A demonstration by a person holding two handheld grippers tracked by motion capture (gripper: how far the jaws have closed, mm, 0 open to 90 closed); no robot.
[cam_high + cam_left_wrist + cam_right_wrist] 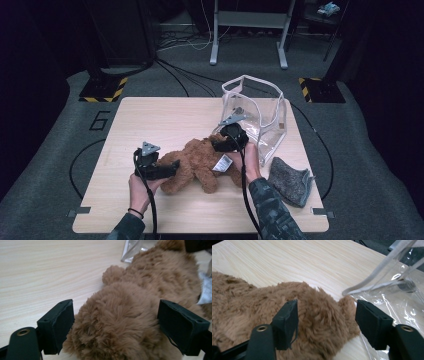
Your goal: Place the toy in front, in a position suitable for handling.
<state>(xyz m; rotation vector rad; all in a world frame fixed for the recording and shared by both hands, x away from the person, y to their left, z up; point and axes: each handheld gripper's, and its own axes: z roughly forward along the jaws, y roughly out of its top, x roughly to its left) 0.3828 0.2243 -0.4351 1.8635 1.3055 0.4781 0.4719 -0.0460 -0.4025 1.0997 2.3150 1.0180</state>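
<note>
My left gripper (pixel 115 327) is spread wide around the plush bear (pixel 140 315), pads brushing fur. My right gripper (pixel 325 325) gapes likewise, straddling another fuzzy limb, not clamped.

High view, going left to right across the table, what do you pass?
left gripper → brown plush toy → right gripper → clear plastic bag → grey cloth
</note>
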